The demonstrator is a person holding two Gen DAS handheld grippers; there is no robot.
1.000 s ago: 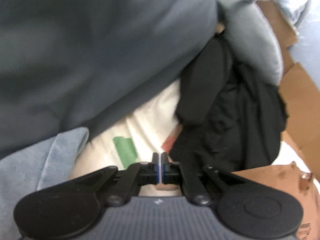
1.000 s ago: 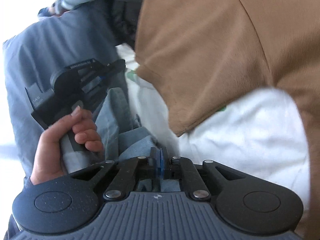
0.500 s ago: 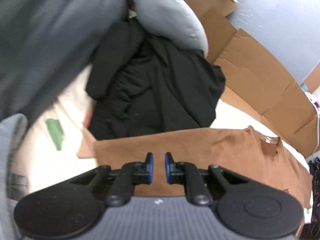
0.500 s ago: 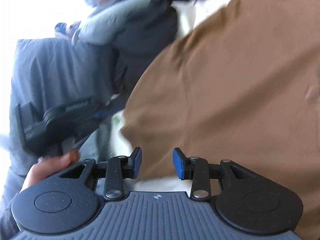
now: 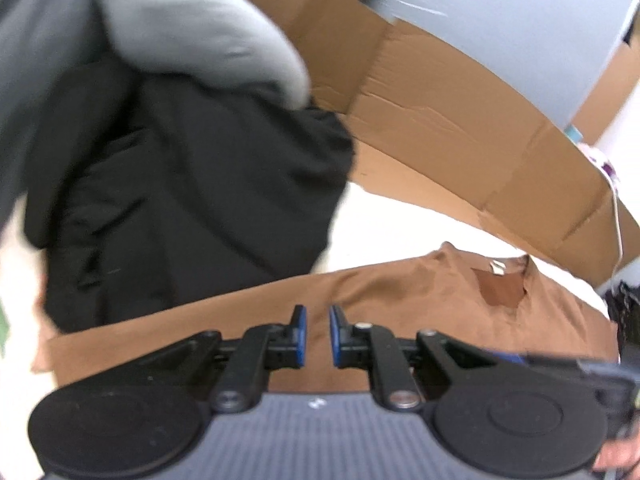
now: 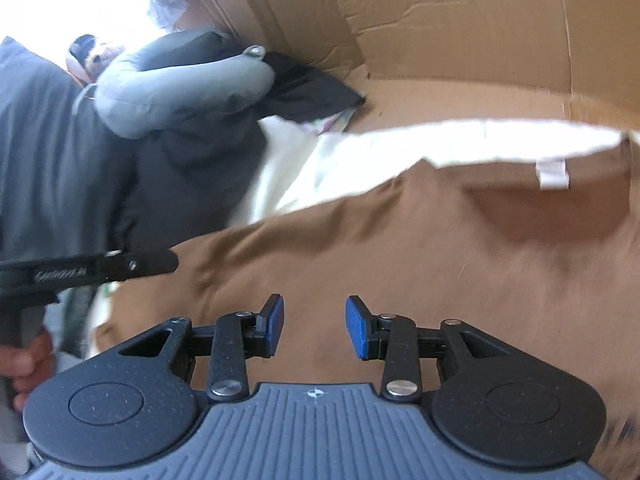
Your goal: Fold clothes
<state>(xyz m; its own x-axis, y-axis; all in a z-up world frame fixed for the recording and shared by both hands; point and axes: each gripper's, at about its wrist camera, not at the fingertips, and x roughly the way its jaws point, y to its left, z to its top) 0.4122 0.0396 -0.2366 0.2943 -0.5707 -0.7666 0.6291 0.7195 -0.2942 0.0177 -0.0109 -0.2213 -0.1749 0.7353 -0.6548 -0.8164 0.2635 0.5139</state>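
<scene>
A brown T-shirt (image 5: 400,300) lies spread flat on a white sheet (image 5: 400,224), its collar and label at the right. It also fills the right wrist view (image 6: 440,248), with a white tag near its far edge. My left gripper (image 5: 314,334) is open with a narrow gap and empty, just above the shirt's near part. My right gripper (image 6: 315,326) is open wide and empty over the shirt. The left gripper's body (image 6: 100,268) shows at the left of the right wrist view.
A black garment (image 5: 180,208) lies heaped to the left of the shirt, with a grey padded jacket (image 5: 192,40) behind it. Cardboard walls (image 5: 460,120) stand along the far side. Dark grey clothing (image 6: 52,168) lies at the left.
Both grippers have opened, letting go of the cloth they pinched. Both views have swung up and right, so the brown shirt now lies flat under them.
</scene>
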